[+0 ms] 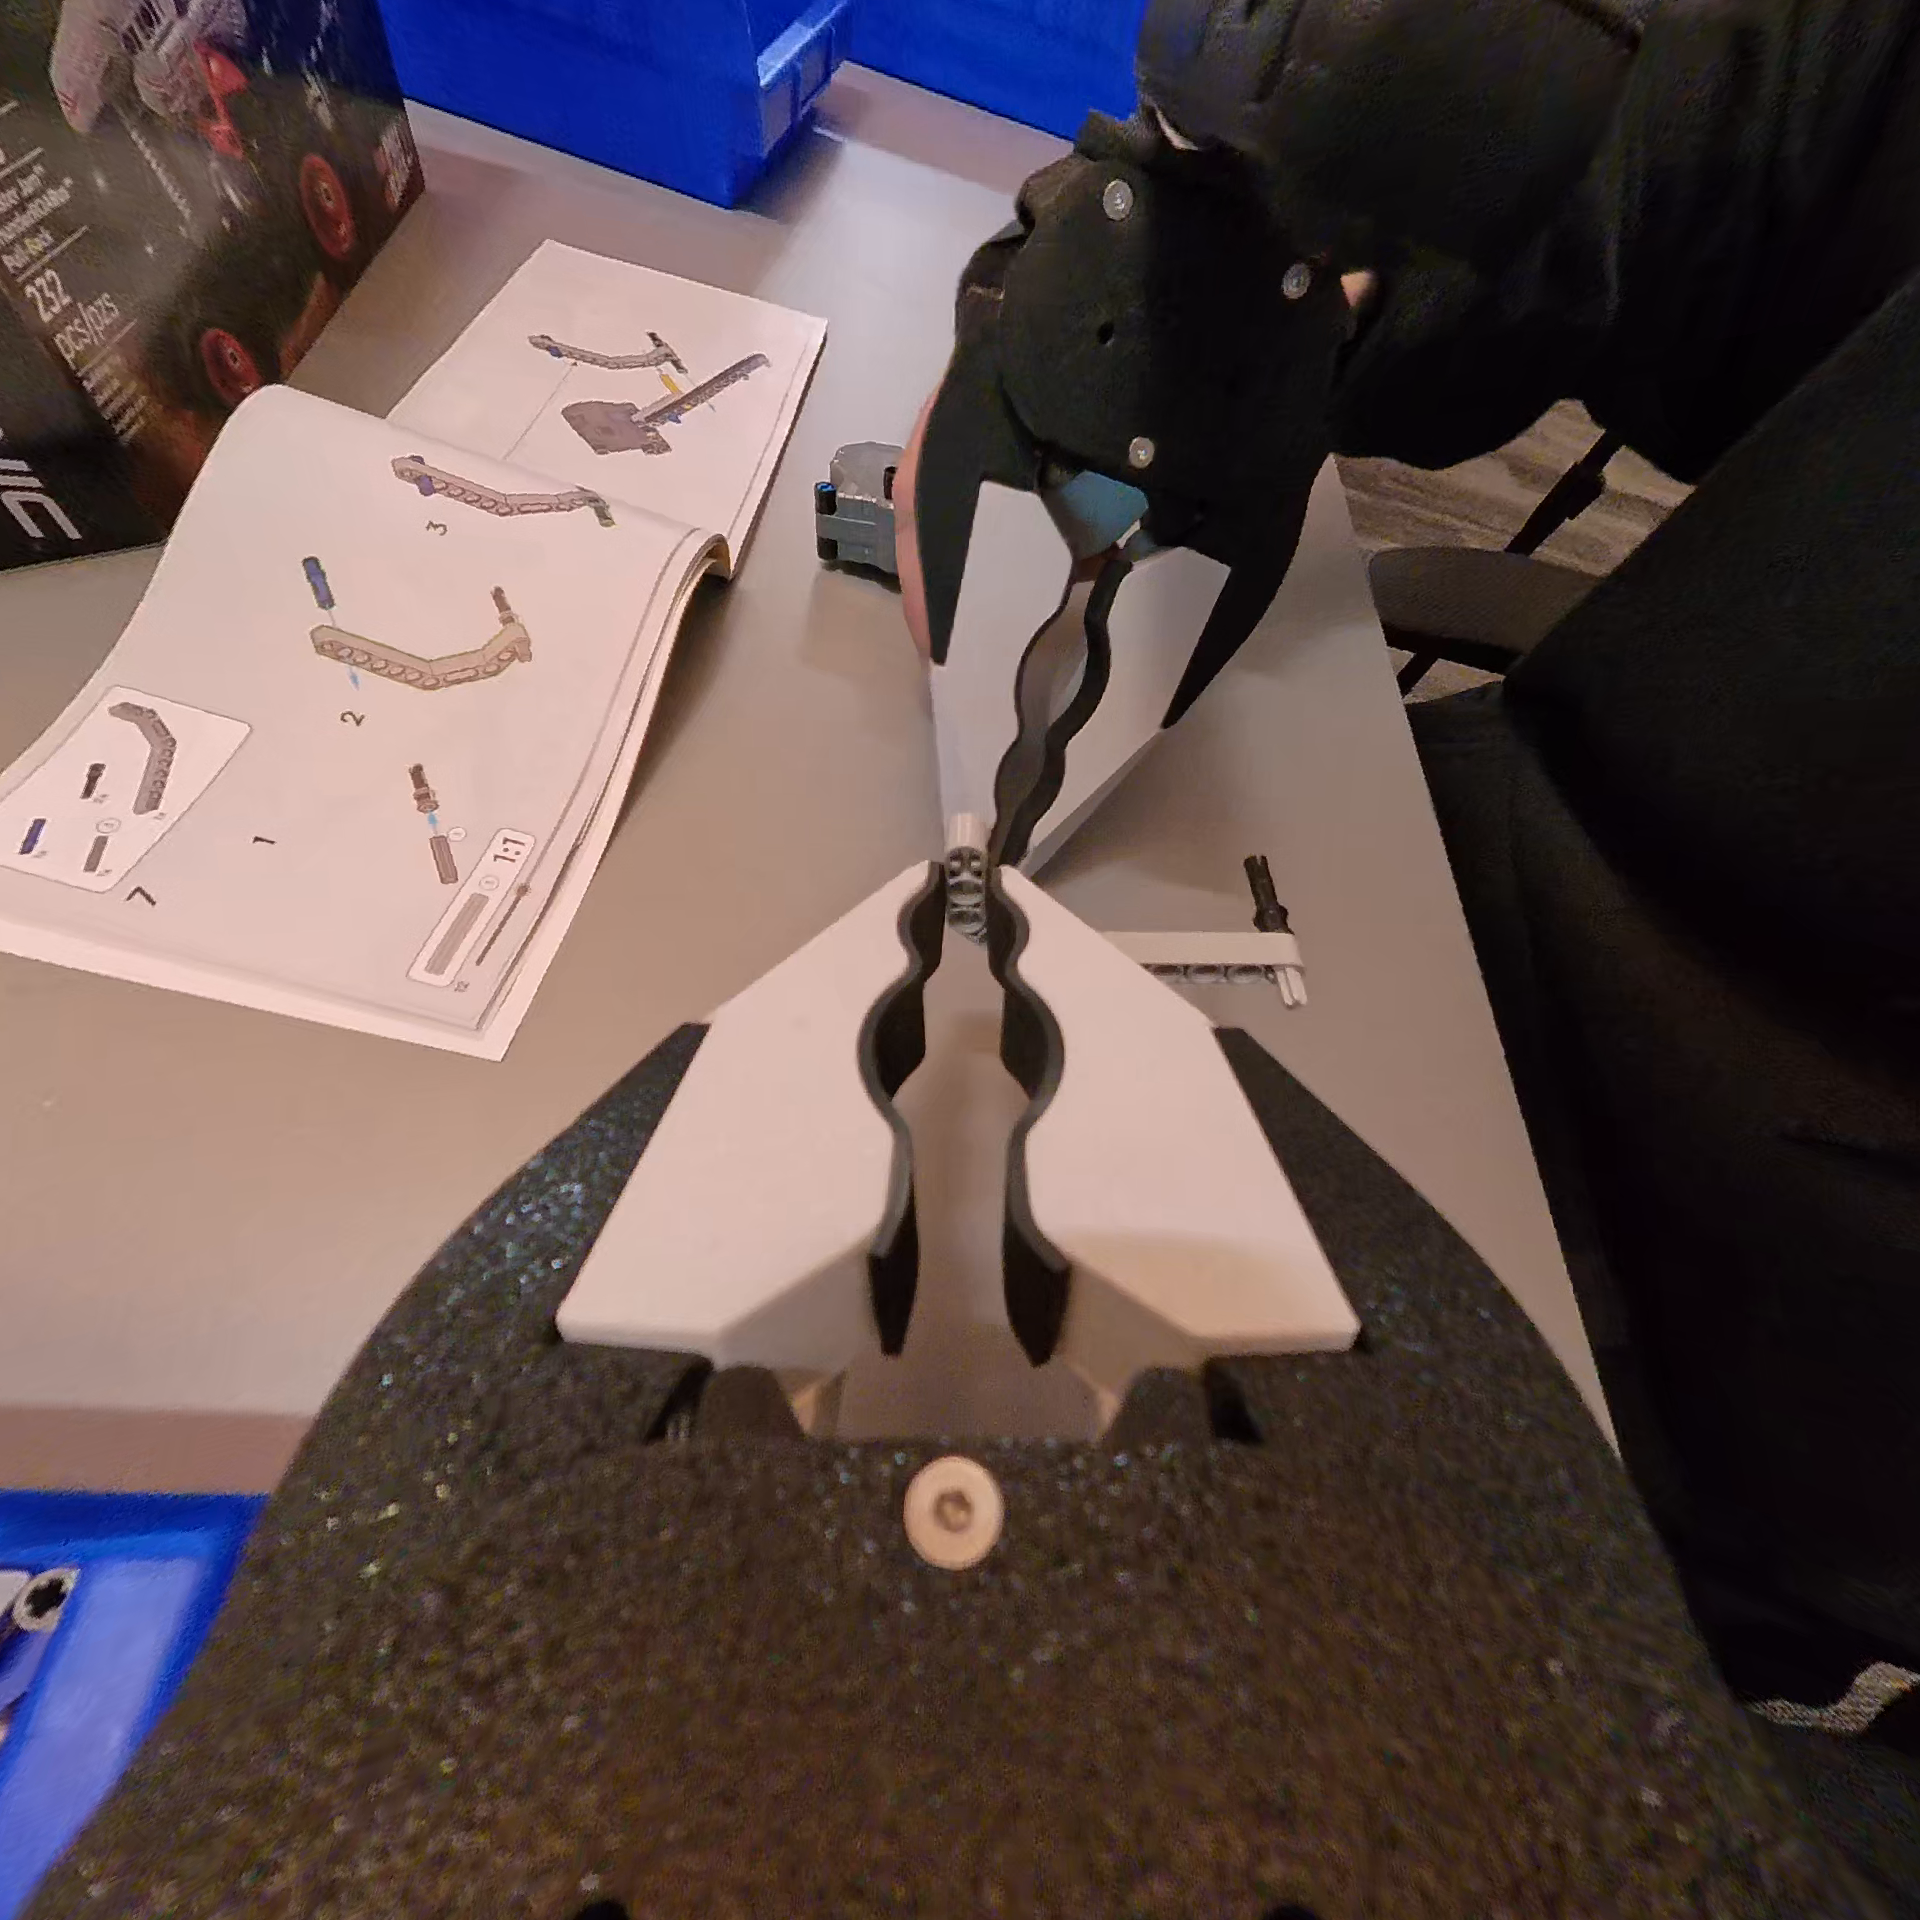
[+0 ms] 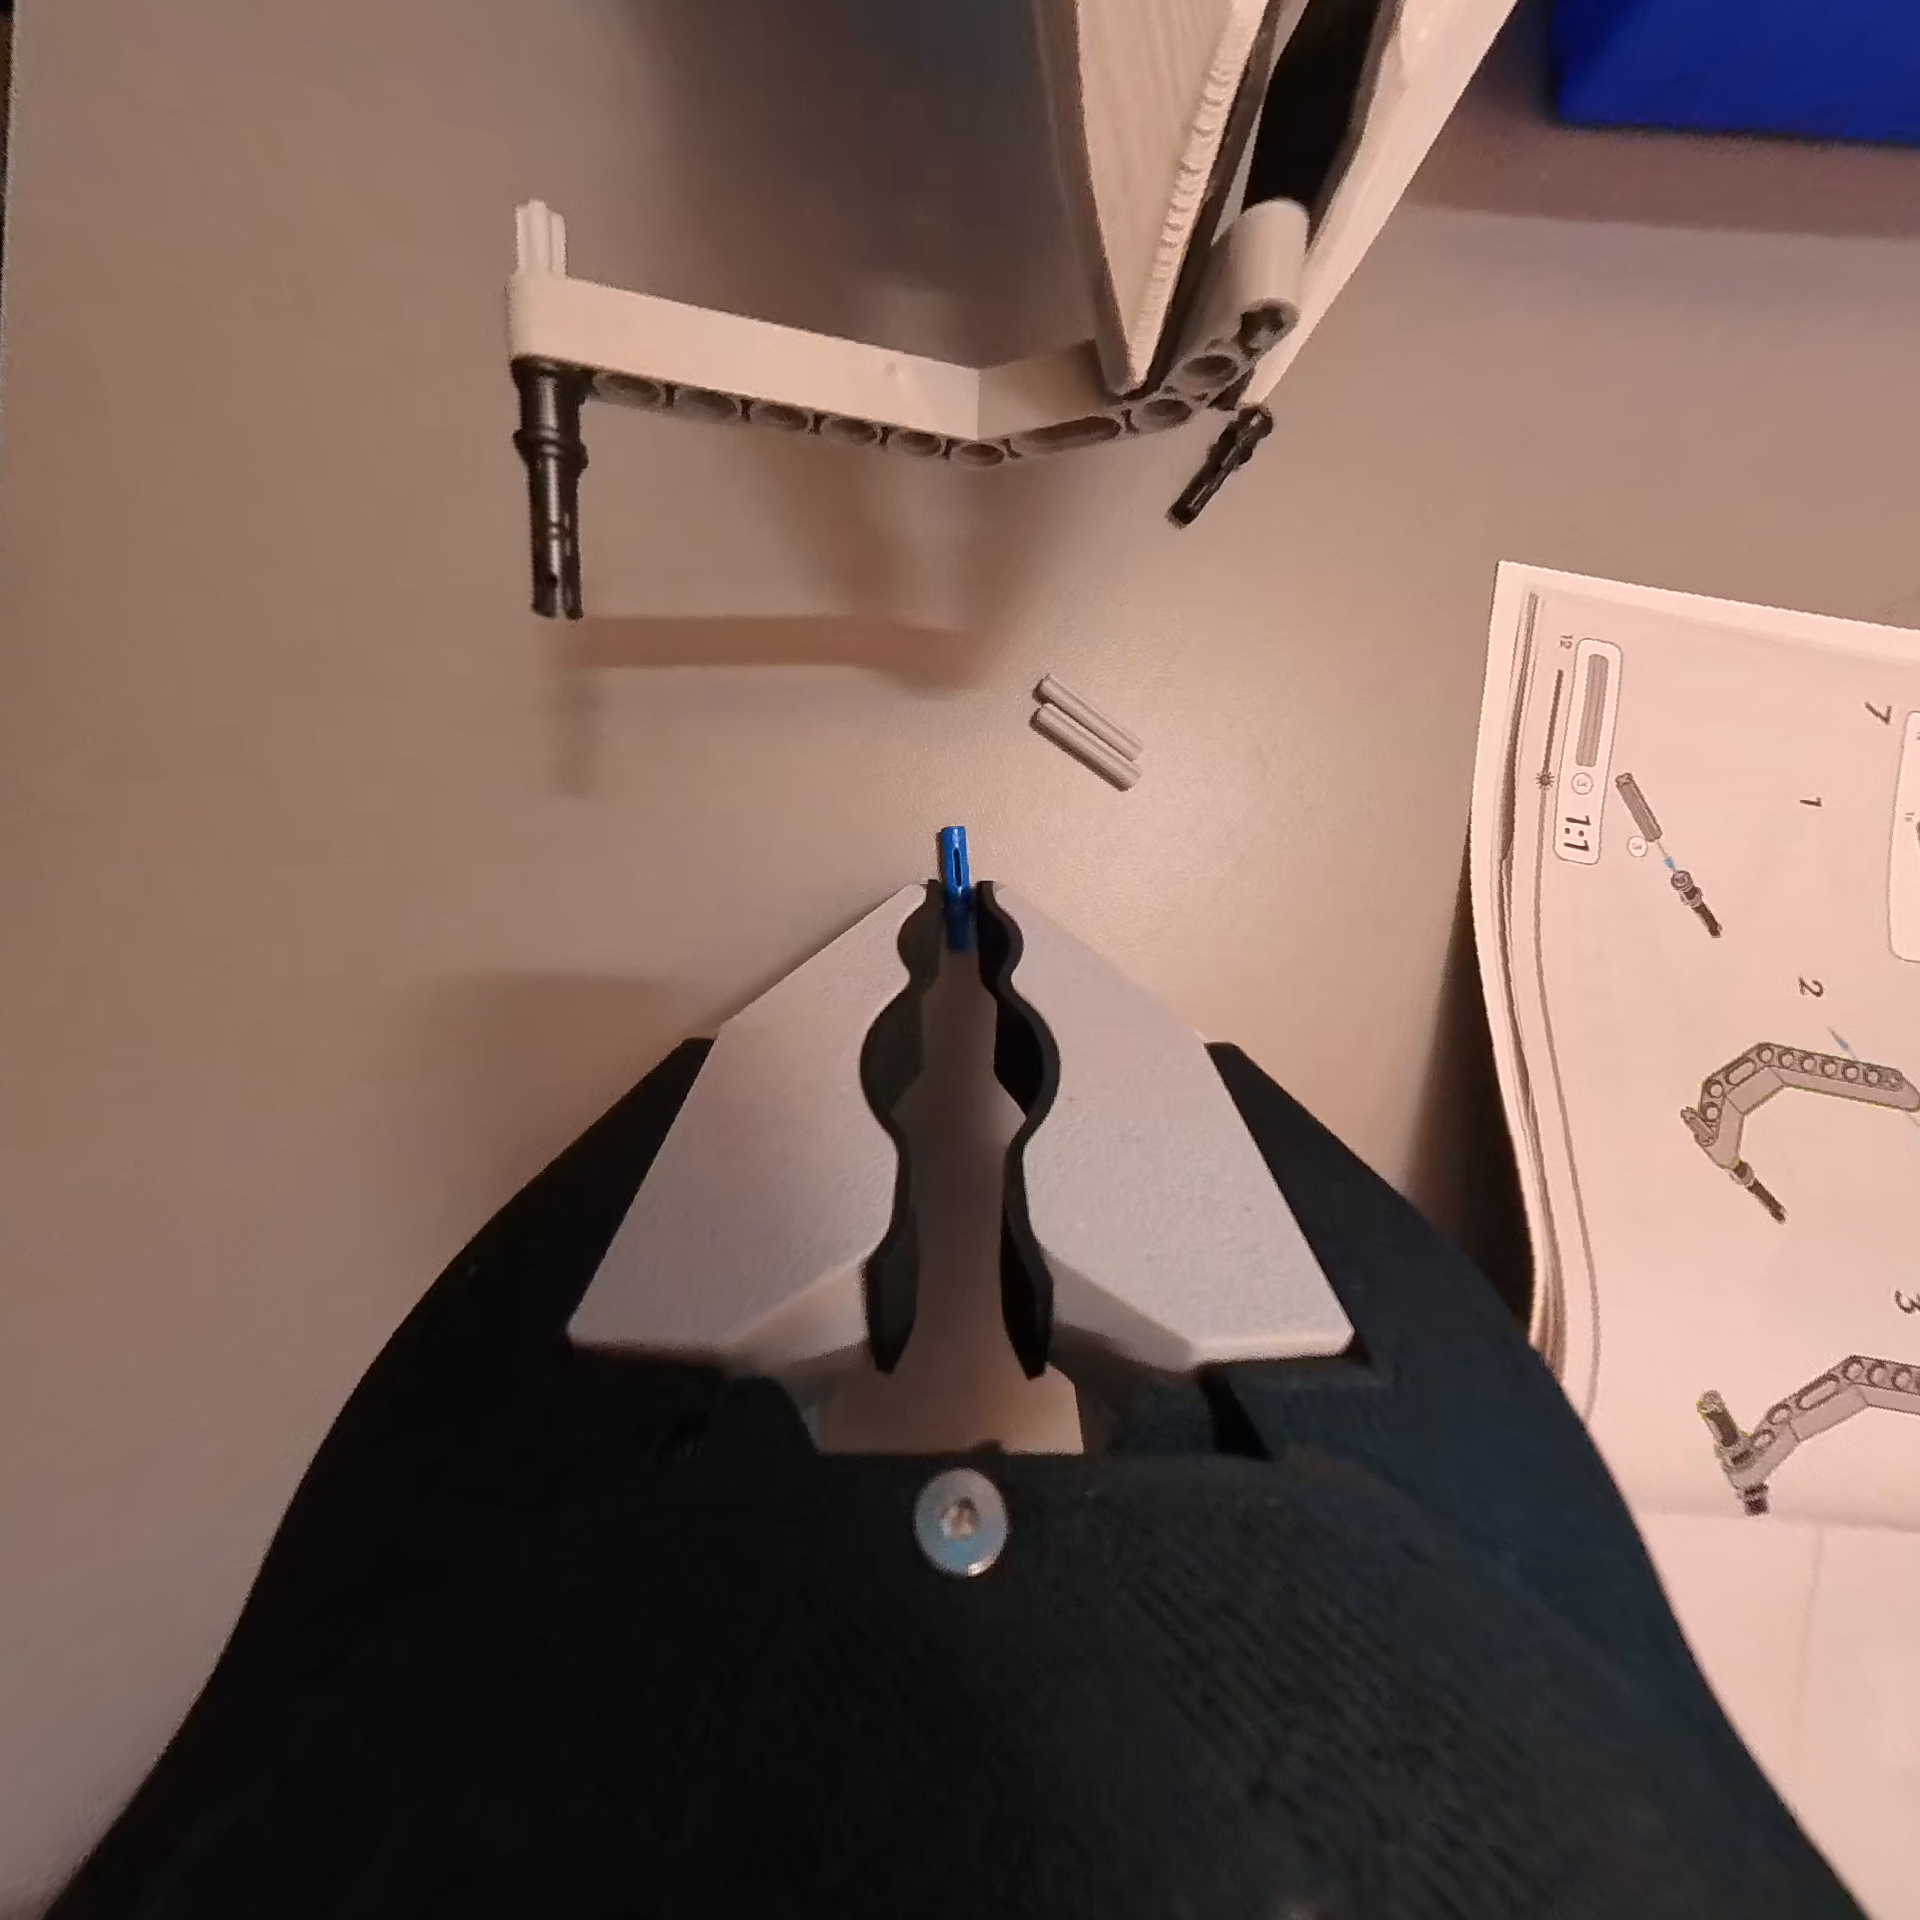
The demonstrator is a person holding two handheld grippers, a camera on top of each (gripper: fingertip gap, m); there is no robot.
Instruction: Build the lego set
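The left tongs (image 1: 971,904) pinch one end of a bent light-grey liftarm beam (image 2: 790,390), lifted above the desk (image 2: 260,935), as its shadow below shows. In the right wrist view the beam runs away from those tongs (image 2: 1226,312) toward a black axle pin (image 2: 551,488) hanging from its far end; a second black pin (image 2: 1218,465) juts out beside the gripped end.

The right tongs (image 2: 958,902) are pressed together on a small blue pin (image 2: 954,881), whose tip pokes out past the fingertips. In the left wrist view these tongs (image 1: 997,821) reach down to meet the beam's gripped end.

Between the beam and the blue pin, two short grey axles (image 2: 1089,731) lie side by side on the desk. Beyond the beam in the left view sits a grey-blue block assembly (image 1: 857,504) — partly hidden by the right tongs. To the beam's side lies the open instruction booklet (image 1: 343,686), with the set's dark box (image 1: 177,239) and a blue bin (image 1: 665,94) behind it.
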